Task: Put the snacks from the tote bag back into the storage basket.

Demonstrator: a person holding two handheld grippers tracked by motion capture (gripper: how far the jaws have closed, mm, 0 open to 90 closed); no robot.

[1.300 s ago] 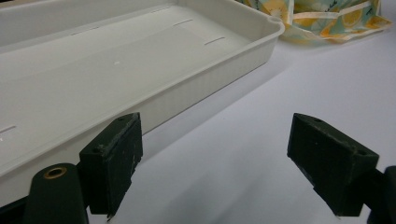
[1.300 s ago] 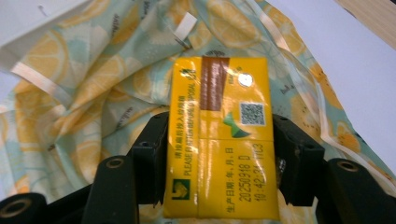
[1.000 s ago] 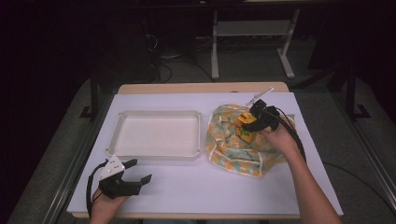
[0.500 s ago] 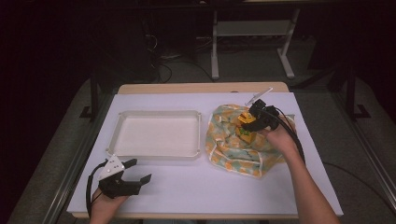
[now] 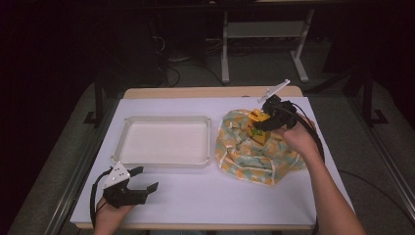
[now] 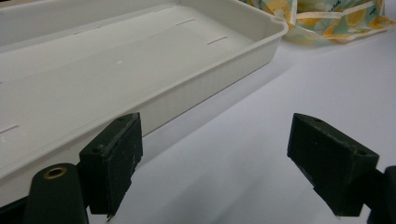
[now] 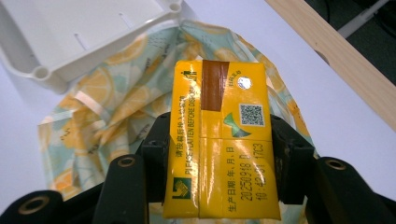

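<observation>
- Right gripper (image 7: 219,154) pinches the yellow carton (image 7: 219,140): lift it straight, clear of the cloth bag (image 5: 254,154).
- Carry it to the tray (image 5: 166,142), probably its destination.
- Left gripper (image 6: 229,163) sits spread near the table's (image 5: 205,196) front edge.

A white sheet (image 5: 205,191) covers the table top (image 5: 205,91), whose far edge shows behind it. A tray (image 5: 164,143) lies on the sheet, left of centre. A cloth bag (image 5: 254,154) lies crumpled on the sheet just right of the tray, its near edge beside the tray's right rim. A drink carton (image 5: 258,128) sits above the bag's far part, gripped on both sides by the right gripper (image 5: 268,125), which comes in from the right. The left gripper (image 5: 139,188) rests on the sheet in front of the tray's near left corner, apart from it. Behind the table, a stand (image 5: 262,44) is on the floor.
</observation>
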